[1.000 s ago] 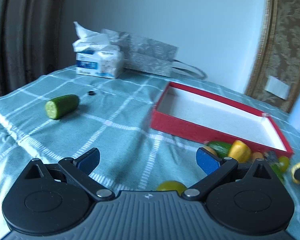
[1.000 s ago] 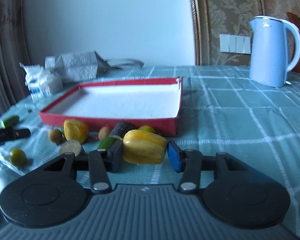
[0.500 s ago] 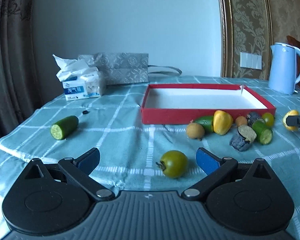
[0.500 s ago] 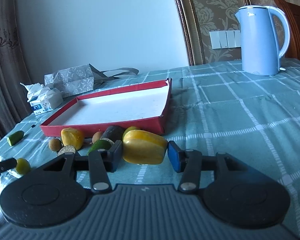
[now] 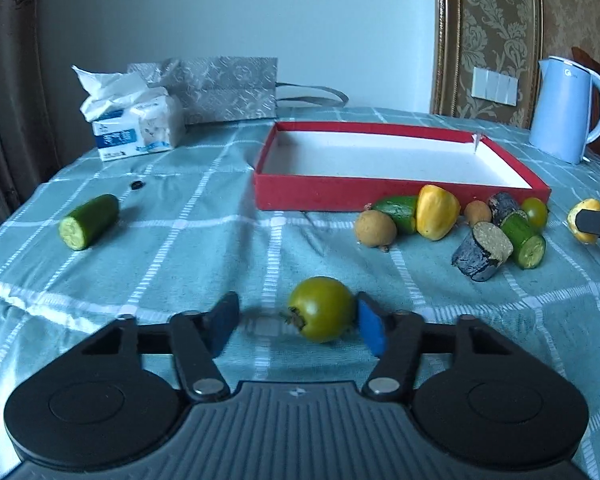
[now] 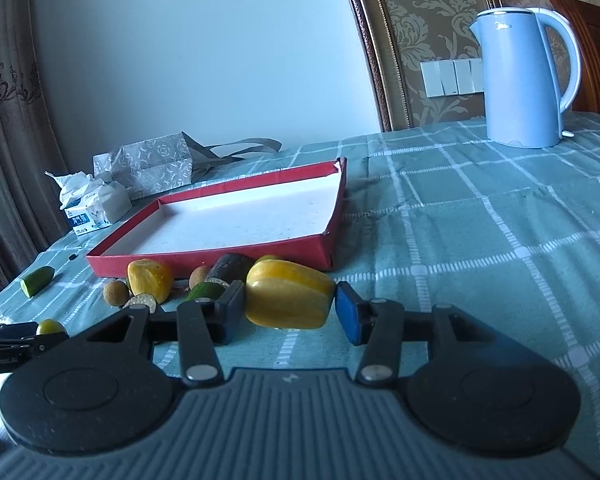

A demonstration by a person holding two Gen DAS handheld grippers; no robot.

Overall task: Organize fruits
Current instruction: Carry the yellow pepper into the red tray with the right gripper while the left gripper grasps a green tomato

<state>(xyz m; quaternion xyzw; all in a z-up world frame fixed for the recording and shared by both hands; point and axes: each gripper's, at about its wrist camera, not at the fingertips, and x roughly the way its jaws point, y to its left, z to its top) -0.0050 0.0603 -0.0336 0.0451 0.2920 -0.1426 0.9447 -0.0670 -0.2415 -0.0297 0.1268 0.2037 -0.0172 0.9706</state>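
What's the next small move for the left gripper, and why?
Probably finish closing. The left gripper is closing around the green tomato: one pad is at it, the other still apart. The red box holds nothing yet.

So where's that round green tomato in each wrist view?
Left wrist: green tomato low centre, between the closing left hand-held gripper fingers, against the right pad.
Right wrist: far lower left, behind a dark gripper tip.
Shared landmark: red box.
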